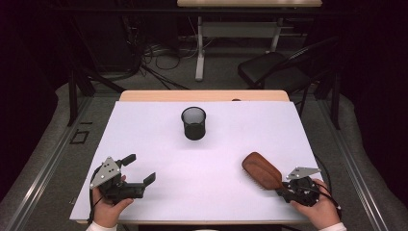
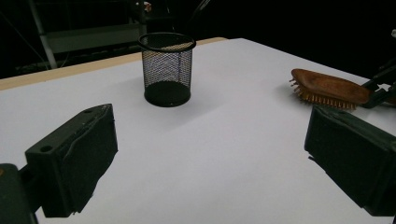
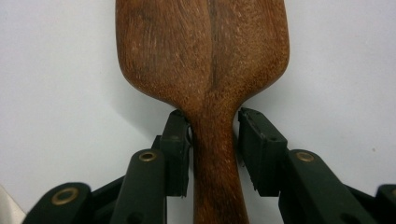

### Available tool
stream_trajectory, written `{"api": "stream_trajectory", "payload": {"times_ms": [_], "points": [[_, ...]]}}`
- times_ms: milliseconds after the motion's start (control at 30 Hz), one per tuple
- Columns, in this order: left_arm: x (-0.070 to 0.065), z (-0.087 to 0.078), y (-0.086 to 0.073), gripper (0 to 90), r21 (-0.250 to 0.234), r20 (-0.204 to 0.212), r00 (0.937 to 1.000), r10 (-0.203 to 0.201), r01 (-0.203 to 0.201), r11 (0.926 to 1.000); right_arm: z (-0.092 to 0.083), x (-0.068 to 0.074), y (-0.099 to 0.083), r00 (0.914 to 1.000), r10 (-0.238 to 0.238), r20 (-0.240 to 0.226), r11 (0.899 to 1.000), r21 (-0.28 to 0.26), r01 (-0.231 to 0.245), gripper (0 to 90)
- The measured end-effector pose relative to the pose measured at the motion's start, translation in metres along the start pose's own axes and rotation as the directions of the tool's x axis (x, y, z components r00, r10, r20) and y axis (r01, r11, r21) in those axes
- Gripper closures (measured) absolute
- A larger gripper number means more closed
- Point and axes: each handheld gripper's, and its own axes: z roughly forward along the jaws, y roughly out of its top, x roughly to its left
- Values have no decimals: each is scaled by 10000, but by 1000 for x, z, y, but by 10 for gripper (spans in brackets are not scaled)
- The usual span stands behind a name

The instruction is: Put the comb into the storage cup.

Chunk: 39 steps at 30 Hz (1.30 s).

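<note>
One wooden hairbrush (image 1: 261, 170) is lying bristles-down on the white desk (image 1: 207, 192) near its right front corner, and one black mesh pen cup (image 1: 193, 123) is standing upright toward the far middle, well apart from it. The right gripper (image 3: 214, 135) is grasping the brush's handle, its jaws set on either side of the neck. The left gripper (image 1: 142, 169) is resting near the left front corner, its jaws spread wide and holding nothing.
</note>
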Motion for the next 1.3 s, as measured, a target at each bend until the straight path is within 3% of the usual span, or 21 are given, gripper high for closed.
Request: {"api": "stream_trajectory", "payload": {"times_ms": [667, 833, 1000, 1300], "points": [[0, 2, 0, 26, 126, 4, 10000, -29, 29, 9999, 1, 0, 2, 9998, -118, -174, 9999, 25, 119, 679], [1, 4, 2, 26, 90, -35, 9998, -213, 214, 9997, 1, 0, 2, 9996, -200, -180, 9997, 98, 202, 687], [2, 11, 6, 26, 130, -53, 9989, -458, 459, 9989, 1, 2, 2, 9996, -233, -147, 9996, 124, 234, 705], [1, 28, 16, 26, 370, 23, 9988, -484, 482, 9982, 0, 0, 3, 9995, -214, -211, 9996, 160, 217, 710]]}}
